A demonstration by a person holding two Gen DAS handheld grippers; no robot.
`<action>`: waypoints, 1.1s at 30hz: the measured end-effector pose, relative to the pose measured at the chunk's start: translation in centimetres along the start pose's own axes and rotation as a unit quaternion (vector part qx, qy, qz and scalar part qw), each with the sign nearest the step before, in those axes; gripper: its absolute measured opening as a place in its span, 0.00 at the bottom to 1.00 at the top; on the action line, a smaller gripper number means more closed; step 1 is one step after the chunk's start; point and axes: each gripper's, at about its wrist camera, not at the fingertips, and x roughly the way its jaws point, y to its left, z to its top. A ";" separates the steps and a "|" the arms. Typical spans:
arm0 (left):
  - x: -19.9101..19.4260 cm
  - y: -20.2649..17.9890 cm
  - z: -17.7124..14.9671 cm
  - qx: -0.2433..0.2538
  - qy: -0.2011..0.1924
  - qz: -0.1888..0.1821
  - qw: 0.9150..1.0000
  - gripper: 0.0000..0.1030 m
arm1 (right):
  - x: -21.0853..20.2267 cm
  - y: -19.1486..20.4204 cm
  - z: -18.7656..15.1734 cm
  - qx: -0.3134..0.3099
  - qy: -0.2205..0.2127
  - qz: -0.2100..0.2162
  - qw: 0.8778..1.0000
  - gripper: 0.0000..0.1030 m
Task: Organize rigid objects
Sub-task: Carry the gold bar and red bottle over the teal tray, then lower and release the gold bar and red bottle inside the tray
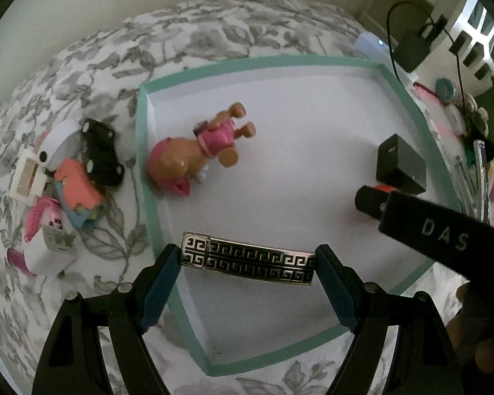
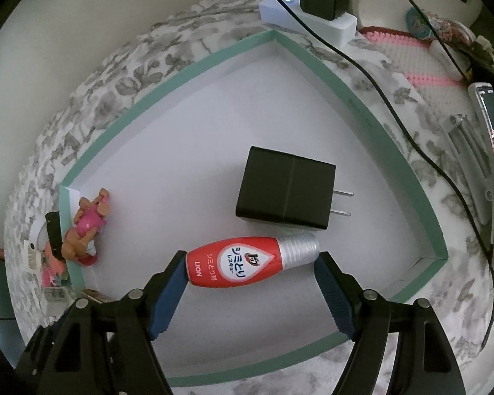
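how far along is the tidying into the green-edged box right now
Done: the pink toy dog and black charger lie in the box.
In hand: the left gripper spans the patterned barrette; the right gripper spans the red bottle, both over the box floor.
Left: the pile outside, including the black toy car.

Left tool [image 1: 248, 256]: black plastic arms, blue ribbed pads, silver pivot screws. Right tool [image 2: 250, 260] same build; white "DAS" lettering on its black body.
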 end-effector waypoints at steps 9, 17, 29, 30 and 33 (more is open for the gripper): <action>1.3 -0.9 -0.7 0.022 0.016 -0.010 1.000 0.81 | 0.1 0.3 0.1 -0.005 0.000 -0.004 1.000 0.77; 1.5 -0.5 -0.8 0.013 0.010 -0.007 1.000 0.82 | 0.2 0.4 0.0 -0.012 0.000 -0.004 1.000 0.77; 0.8 1.4 -0.4 -0.040 0.009 0.000 0.999 0.82 | 0.7 2.3 -0.2 -0.052 0.006 -0.010 0.999 0.77; 0.8 1.4 -0.4 -0.041 0.012 -0.004 0.999 0.82 | 0.7 2.4 -0.2 -0.055 0.006 -0.009 0.998 0.77; 0.5 1.4 0.0 -0.056 0.016 -0.017 0.998 0.82 | 0.5 2.6 -0.3 -0.065 0.006 -0.005 0.998 0.78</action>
